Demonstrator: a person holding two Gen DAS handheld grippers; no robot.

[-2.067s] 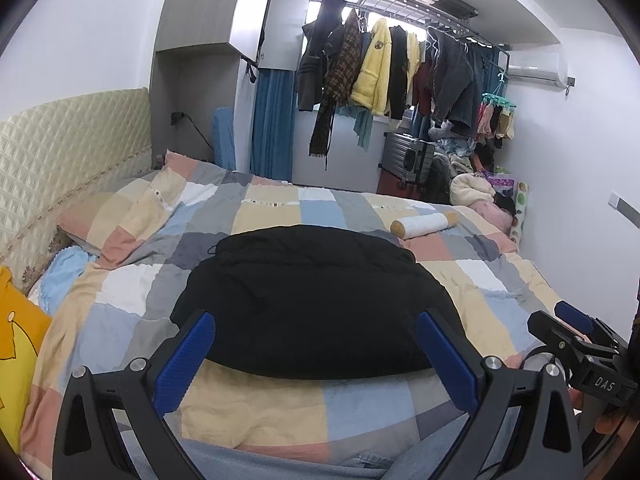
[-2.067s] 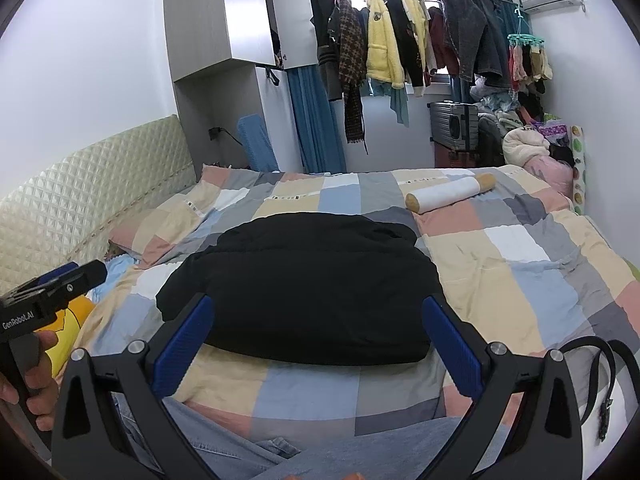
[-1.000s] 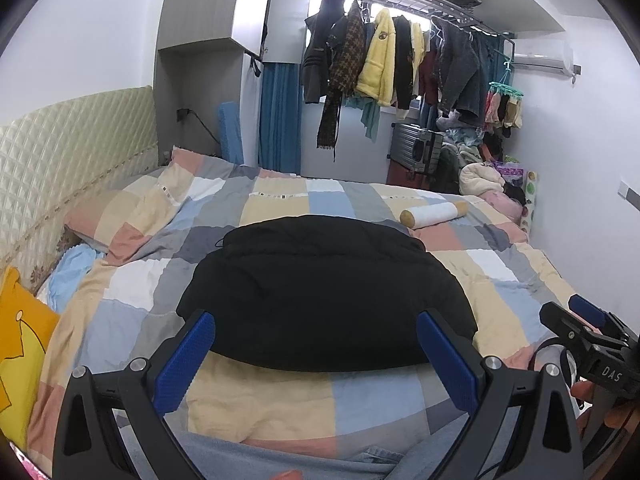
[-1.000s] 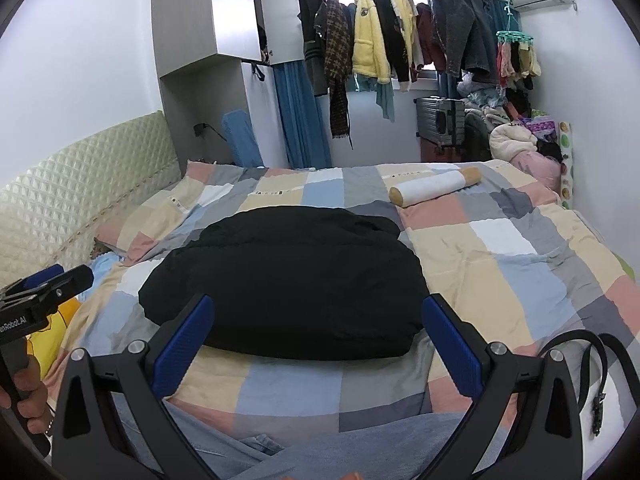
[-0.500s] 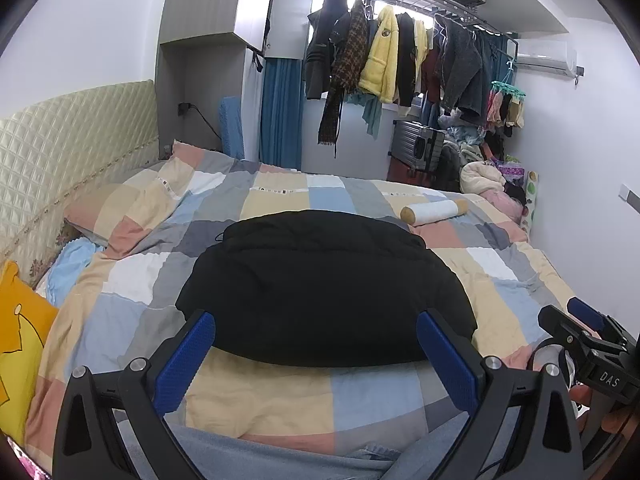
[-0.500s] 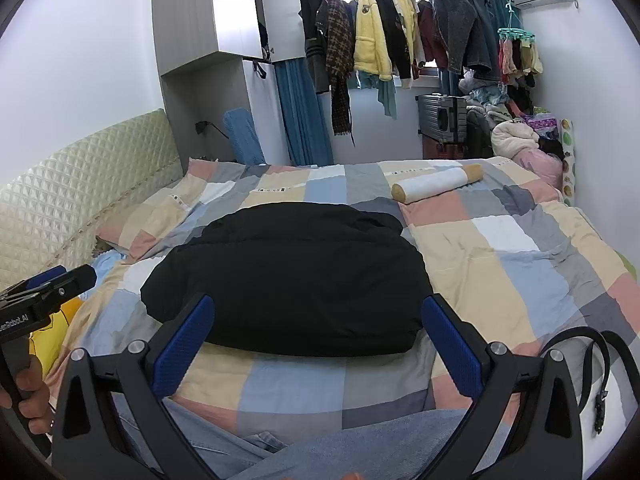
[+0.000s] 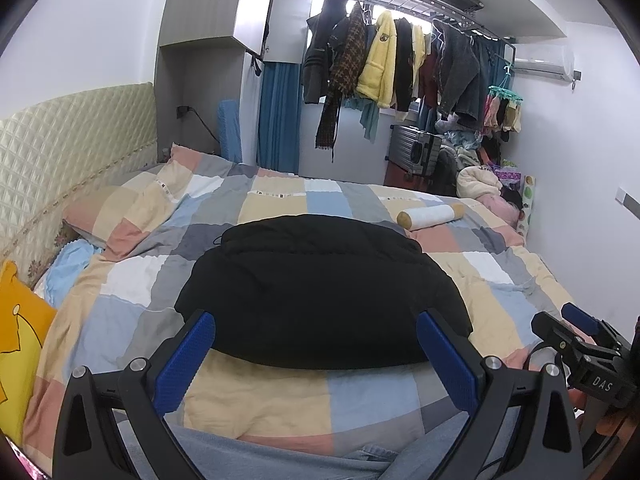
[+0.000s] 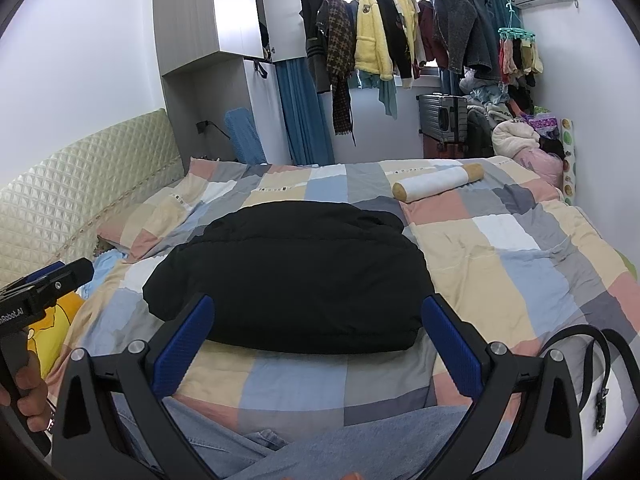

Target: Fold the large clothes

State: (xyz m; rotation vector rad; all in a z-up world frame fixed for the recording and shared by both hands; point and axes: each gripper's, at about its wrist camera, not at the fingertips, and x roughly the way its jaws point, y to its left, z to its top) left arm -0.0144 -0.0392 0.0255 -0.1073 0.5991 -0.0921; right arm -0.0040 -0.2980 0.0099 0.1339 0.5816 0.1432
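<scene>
A bulky black padded jacket [image 7: 320,292], folded into a rounded bundle, is being shown lying on the pastel patchwork quilt [image 7: 280,396] that is covering the bed. The left gripper [image 7: 320,360] is being held above the near edge of that quilt with its blue-padded fingers [image 7: 186,354] spread wide apart and nothing gripped between them; the jacket is being framed between the fingers but is not being touched. The right gripper [image 8: 318,342] is being held the same way, its blue pads [image 8: 452,344] set wide and empty, with the jacket [image 8: 288,276] lying beyond them.

In the right wrist view the left gripper's black body [image 8: 36,300] is being seen to the left of the jacket, and a hand [image 8: 28,396] is being wrapped around its handle. In the left wrist view the right gripper's body [image 7: 588,352] is being seen to the right of the jacket.

A white cylindrical bolster with tan ends [image 8: 438,182] is being left lying on the quilt beyond the jacket, to its right and well apart from it. A yellow cushion [image 7: 20,344] is being seen to the left of the jacket, at the quilt's edge. A black looped strap [image 8: 588,356] is being seen lying on the quilt to the right of the jacket. Light blue denim [image 8: 320,444] is being seen at the near edge of the quilt, on the near side of the jacket. Behind the bed, beyond the jacket, a rack of hanging clothes [image 7: 400,64] is being seen.
</scene>
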